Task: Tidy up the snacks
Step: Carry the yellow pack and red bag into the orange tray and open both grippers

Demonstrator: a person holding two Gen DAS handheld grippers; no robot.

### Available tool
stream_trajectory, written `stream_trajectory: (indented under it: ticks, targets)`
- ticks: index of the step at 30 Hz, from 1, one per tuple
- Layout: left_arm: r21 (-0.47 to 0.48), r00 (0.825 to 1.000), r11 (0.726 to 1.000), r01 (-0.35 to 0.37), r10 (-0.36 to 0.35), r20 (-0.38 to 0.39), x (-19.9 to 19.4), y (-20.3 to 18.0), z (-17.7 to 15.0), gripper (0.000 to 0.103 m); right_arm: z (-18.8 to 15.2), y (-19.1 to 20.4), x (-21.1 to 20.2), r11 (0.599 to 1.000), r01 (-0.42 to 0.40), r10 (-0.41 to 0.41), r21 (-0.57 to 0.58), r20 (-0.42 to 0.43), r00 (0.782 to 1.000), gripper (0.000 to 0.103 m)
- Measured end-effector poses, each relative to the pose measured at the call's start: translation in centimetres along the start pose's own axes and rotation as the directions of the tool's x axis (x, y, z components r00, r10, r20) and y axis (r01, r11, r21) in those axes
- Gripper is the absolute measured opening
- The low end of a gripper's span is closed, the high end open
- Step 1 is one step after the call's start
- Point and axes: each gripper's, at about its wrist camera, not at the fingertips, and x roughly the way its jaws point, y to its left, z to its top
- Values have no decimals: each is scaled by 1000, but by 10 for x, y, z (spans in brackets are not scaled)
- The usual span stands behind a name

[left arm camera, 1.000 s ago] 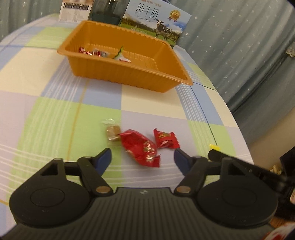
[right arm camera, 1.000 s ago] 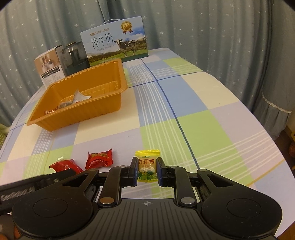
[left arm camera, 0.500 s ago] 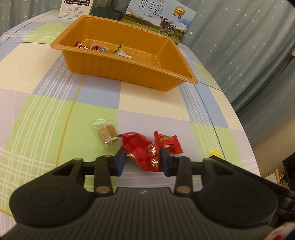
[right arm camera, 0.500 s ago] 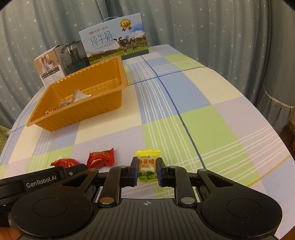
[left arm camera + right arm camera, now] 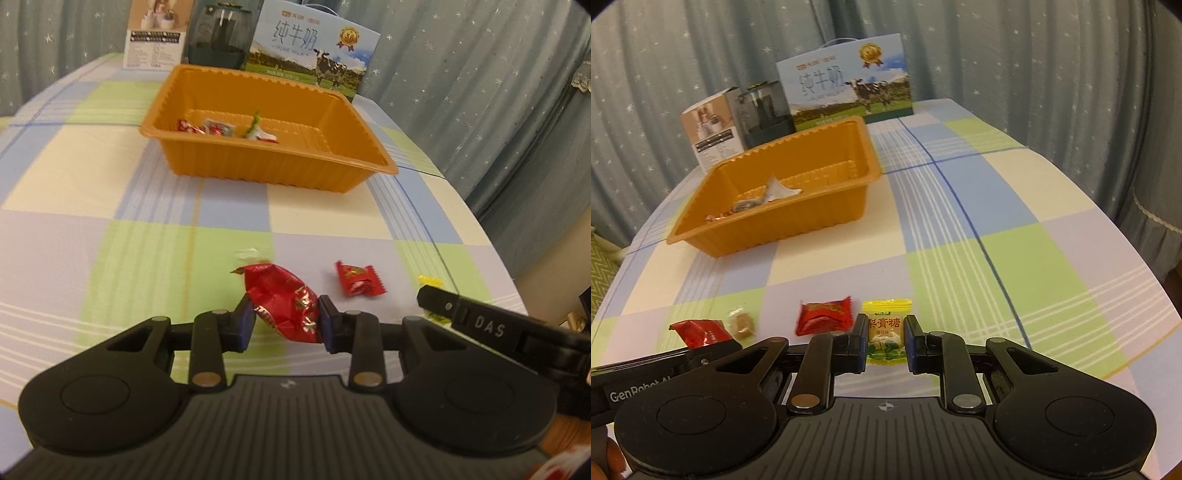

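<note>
The left gripper has just been closing and now pinches the large red foil candy, its long axis running away from the fingers toward the orange tray. The small red candy lies just right of it on the tabletop. The right gripper is clamped on the yellow candy packet. The tray sits well ahead, and of the 2, the left looks nearer.
</note>
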Motion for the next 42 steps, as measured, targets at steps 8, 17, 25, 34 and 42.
stream_trajectory:
  ticks: [8, 17, 25, 34, 42]
  targets:
    - [22, 998, 998, -60, 60, 27, -16, 21, 7, 32, -4, 24, -5, 995, -47, 49, -88, 22, 999, 20]
    - [28, 996, 997, -77, 75, 46, -26, 33, 16, 32, -9, 37, -5, 988, -62, 66, -138, 23, 998, 20]
    - [38, 996, 996, -77, 75, 49, -28, 36, 19, 32, 0, 40, -6, 988, -81, 85, -131, 22, 996, 20]
    - [130, 993, 990, -62, 48, 108, -23, 28, 68, 32, 51, 48, -1, 980, -107, 119, -167, 65, 991, 20]
    - [237, 984, 967, -90, 49, 173, -7, 18, 136, 32, 111, 50, 27, 976, -107, 124, -190, 77, 989, 20]
